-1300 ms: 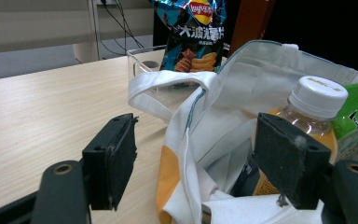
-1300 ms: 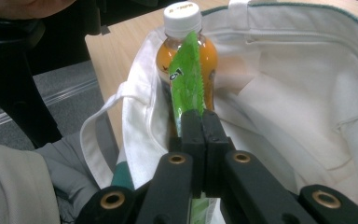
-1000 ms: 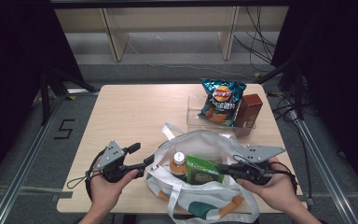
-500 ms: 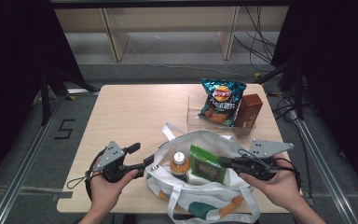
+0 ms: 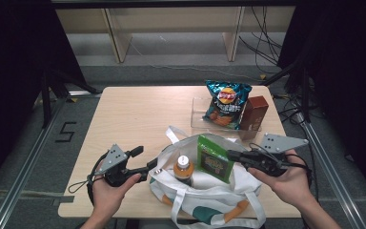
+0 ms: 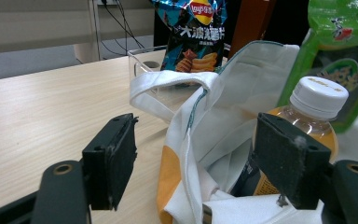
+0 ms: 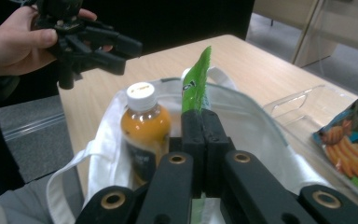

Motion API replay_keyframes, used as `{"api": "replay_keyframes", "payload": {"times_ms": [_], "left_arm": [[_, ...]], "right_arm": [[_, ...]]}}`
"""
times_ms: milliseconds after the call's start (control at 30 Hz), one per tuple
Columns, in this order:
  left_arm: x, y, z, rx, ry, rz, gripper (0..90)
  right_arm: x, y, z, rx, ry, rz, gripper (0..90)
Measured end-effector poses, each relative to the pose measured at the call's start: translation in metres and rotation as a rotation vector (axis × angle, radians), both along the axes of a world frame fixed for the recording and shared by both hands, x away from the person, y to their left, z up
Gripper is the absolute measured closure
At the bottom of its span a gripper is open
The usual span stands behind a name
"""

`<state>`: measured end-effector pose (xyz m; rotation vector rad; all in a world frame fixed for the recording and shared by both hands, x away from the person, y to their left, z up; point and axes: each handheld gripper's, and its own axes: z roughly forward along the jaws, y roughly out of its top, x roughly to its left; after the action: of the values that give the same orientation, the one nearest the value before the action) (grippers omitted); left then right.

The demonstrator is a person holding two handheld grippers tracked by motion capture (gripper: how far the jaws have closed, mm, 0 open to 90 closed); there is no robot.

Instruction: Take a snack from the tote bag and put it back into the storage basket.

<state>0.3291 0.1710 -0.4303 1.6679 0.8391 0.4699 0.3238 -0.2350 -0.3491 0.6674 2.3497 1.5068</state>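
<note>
"Lay's" on chip bag (image 6: 196,35)

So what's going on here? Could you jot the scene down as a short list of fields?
Work in hand: green flat snack packet over the white cloth tote bag
Right gripper: shut on the packet's edge
Left gripper: open, at the bag's rim
In the bag: orange drink bottle with white cap, upright
Behind the bag: clear plastic tray with blue crisp bag, brown carton beside
Surface: light wooden table

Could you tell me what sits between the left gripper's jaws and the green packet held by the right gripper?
An orange drink bottle stands upright in the white tote bag, seen in the high view.
</note>
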Motion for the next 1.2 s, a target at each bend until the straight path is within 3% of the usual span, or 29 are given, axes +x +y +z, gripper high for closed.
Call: {"api": "replay_keyframes", "payload": {"times_ms": [67,167,433,467,667,733,900,933,967,1033,1200], "left_arm": [[0.000,0.000,0.000,0.003,0.002,0.000,29.1],[0.000,0.001,0.000,0.004,0.000,0.000,29.1],[0.000,0.000,0.000,0.001,0.001,0.000,29.1],[0.000,0.000,0.000,0.003,0.000,0.000,29.1],[0.000,0.001,0.000,0.005,0.000,-0.001,29.1],[0.000,0.001,0.000,0.004,0.000,0.000,29.1],[0.000,0.000,0.000,0.000,0.001,0.000,29.1],[0.000,0.000,0.000,0.001,0.001,0.000,29.1],[0.000,0.000,0.000,0.001,0.001,0.001,29.1],[0.000,0.000,0.000,0.004,0.000,0.000,29.1],[0.000,0.000,0.000,0.003,0.002,-0.001,29.1]], "right_arm": [[0.003,-0.001,0.002,0.005,-0.033,-0.014,90.0],[0.005,-0.003,0.005,0.009,-0.016,-0.023,90.0],[0.011,-0.004,0.015,0.043,-0.064,-0.055,90.0],[0.012,-0.005,0.017,0.027,-0.066,-0.037,90.0],[0.015,-0.008,0.025,0.040,-0.107,-0.049,90.0],[0.013,-0.009,0.028,0.058,-0.096,-0.064,90.0],[0.015,-0.012,0.036,0.057,-0.141,-0.070,90.0],[0.015,-0.012,0.037,0.065,-0.119,-0.054,90.0],[0.017,-0.013,0.037,0.061,-0.153,-0.067,90.0],[0.015,-0.013,0.038,0.069,-0.124,-0.073,90.0],[0.018,-0.015,0.041,0.070,-0.156,-0.071,90.0]]}}
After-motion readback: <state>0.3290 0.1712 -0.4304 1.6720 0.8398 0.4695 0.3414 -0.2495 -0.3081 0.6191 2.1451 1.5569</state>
